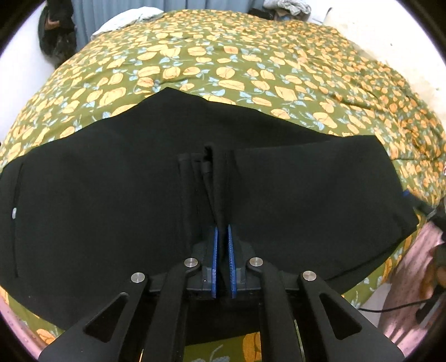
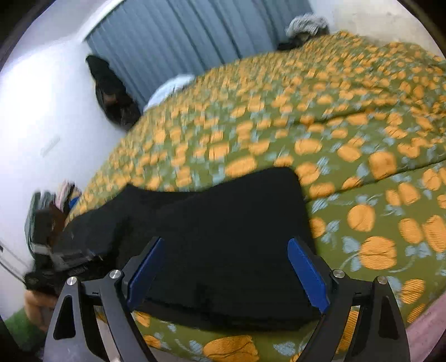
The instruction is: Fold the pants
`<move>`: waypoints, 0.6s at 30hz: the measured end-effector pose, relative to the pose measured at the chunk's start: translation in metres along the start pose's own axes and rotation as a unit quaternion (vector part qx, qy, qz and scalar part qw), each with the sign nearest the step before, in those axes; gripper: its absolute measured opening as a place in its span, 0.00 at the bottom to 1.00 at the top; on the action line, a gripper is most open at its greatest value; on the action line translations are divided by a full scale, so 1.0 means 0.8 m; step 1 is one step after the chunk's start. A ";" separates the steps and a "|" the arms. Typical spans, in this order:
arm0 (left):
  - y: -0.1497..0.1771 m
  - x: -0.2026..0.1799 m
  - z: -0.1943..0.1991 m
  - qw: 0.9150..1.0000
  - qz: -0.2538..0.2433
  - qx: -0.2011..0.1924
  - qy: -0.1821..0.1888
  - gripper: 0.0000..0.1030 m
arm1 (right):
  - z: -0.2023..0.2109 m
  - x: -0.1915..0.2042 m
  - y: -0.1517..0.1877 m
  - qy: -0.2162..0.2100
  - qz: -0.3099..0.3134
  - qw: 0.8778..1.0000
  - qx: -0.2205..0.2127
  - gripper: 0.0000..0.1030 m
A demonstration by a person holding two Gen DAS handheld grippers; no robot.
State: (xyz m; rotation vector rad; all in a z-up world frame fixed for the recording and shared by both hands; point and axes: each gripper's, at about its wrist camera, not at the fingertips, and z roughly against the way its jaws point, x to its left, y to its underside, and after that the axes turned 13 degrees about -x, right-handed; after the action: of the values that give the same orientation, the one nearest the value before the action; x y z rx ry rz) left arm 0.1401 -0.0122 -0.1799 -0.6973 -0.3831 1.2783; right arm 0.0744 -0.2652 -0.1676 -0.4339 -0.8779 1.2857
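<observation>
Left wrist view first: the left hand-held gripper (image 1: pixel 222 231) has its blue pads (image 1: pixel 214 259) squeezed together on a ridge of black fabric, so it's clamped on the pants (image 1: pixel 111 195). A bunched fold runs away from the pads up the middle. The pants spread wide to both sides, lying on the bed (image 1: pixel 223 64) near its front edge, with a small pale button (image 1: pixel 14 213) showing far left, something the other camera doesn't catch. Beyond the pants it's all green bedspread with orange flowers, then a grey curtain (image 1: pixel 117 11) and a pile of clothes (image 1: pixel 290 7) at the back.

Right wrist view is pretty motion-blurred. The right hand-held gripper (image 2: pixel 224 245) has its jaws wide apart, holding nothing, blue pads (image 2: pixel 306 273) on either side over one end of the pants (image 2: pixel 223 236). Only this view shows the left hand-held gripper (image 2: pixel 67 250) from the outside, a dark blurry block at the left touching the pants edge. Further back: the bed (image 2: pixel 362 111), a dark bag (image 2: pixel 111 92) hanging by the white wall, and the curtain (image 2: pixel 181 36).
</observation>
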 end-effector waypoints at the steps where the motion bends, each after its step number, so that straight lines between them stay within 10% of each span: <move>1: 0.000 0.001 -0.001 1.000 0.000 0.001 -0.002 0.12 | -0.015 -0.001 0.009 0.004 0.003 1.000 0.029 0.87; 5: -0.002 0.002 0.008 1.000 0.016 0.001 0.019 0.40 | -0.011 0.003 0.009 0.012 0.020 1.000 0.014 0.87; 7: -0.006 0.004 0.021 0.999 0.026 -0.013 0.015 0.74 | 0.006 0.006 0.003 0.018 0.031 0.999 -0.021 0.87; 18: -0.018 0.030 0.040 0.997 0.053 -0.048 -0.019 0.78 | 0.024 0.038 0.001 0.001 0.092 0.994 -0.064 0.87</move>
State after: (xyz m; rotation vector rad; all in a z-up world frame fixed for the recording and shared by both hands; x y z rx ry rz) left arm 0.1371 0.0175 -0.1495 -0.7835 -0.4451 1.3828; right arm 0.0600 -0.2399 -0.1469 -0.6279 -0.9385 1.4012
